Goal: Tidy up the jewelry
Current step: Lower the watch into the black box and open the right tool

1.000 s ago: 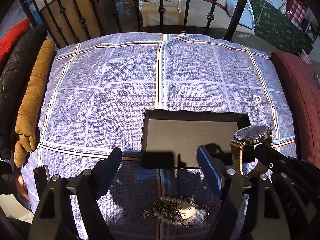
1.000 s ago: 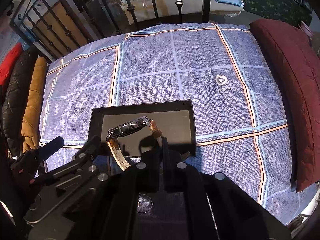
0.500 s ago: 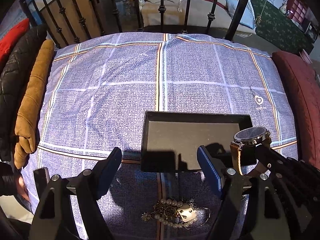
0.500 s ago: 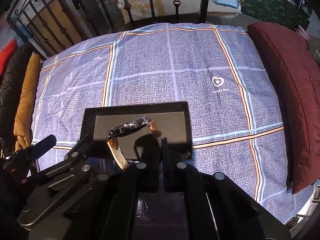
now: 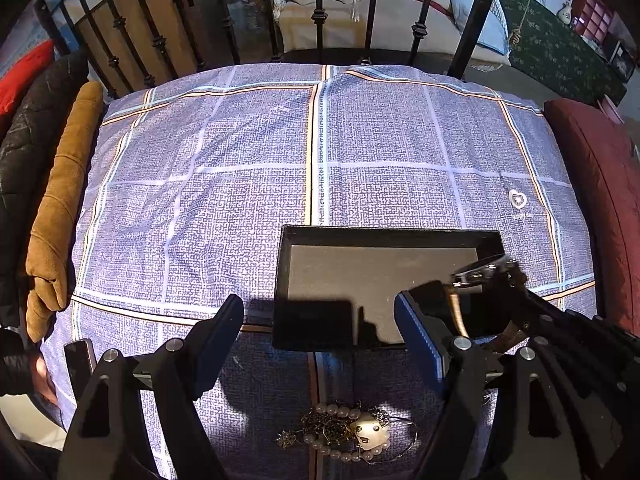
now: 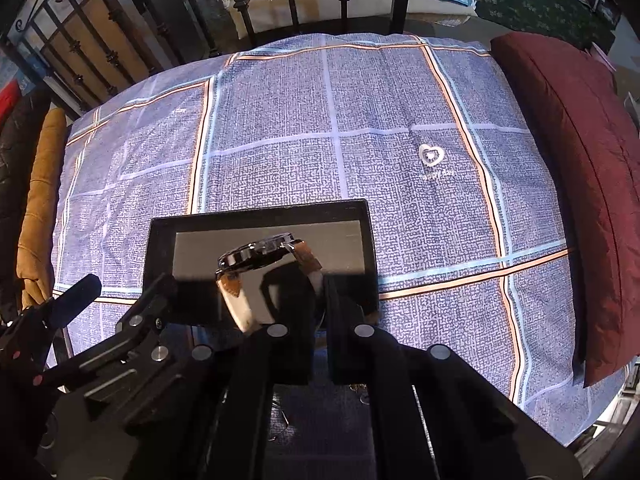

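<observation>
Right wrist view: right claw pinches a wristwatch strap over the black tray, jaws just easing; strap end hidden. Left claw spread above tangled necklaces; bedspread beyond lies open.

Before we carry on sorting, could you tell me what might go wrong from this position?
The right gripper pinches only the strap of the watch above the black tray; its jaws have just been opening, so the watch could drop askew. The left gripper hangs open above the tangled jewelry pile; a grab may lift several pieces together.
</observation>
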`<act>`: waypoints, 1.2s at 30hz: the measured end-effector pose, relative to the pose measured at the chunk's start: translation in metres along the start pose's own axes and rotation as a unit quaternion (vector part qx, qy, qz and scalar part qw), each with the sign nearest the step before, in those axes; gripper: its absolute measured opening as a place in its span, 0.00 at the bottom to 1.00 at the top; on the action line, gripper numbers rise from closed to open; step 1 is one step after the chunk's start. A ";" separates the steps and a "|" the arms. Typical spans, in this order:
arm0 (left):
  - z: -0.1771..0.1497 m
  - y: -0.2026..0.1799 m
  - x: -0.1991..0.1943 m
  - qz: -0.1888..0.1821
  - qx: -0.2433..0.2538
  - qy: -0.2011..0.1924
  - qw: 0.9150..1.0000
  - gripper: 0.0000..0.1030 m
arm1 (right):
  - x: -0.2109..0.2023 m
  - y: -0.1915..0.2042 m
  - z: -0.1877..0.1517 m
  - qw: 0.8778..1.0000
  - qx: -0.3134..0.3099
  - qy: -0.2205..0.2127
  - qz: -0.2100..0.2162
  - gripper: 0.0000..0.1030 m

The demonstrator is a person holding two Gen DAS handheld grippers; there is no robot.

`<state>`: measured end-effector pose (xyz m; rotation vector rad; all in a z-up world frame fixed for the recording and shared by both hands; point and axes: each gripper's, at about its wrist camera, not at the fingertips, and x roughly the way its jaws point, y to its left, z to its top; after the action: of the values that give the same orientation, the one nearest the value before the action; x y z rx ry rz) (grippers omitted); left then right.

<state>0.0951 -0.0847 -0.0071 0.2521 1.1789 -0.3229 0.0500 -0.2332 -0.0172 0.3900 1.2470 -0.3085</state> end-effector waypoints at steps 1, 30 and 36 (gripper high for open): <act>0.001 -0.001 0.000 0.002 0.001 0.000 1.000 0.73 | 0.001 -0.001 0.000 1.000 0.000 0.000 -0.001 0.09; 0.006 0.023 0.026 0.011 -0.043 0.027 0.999 0.73 | 0.004 -0.015 0.014 0.999 -0.014 -0.030 0.011 0.95; 0.003 0.016 0.023 0.028 -0.029 0.023 0.999 0.72 | 0.001 -0.015 0.011 0.999 -0.026 -0.038 -0.023 0.95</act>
<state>0.1114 -0.0734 -0.0271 0.2419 1.2226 -0.2352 0.0533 -0.2516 -0.0171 0.3035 1.1872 -0.3263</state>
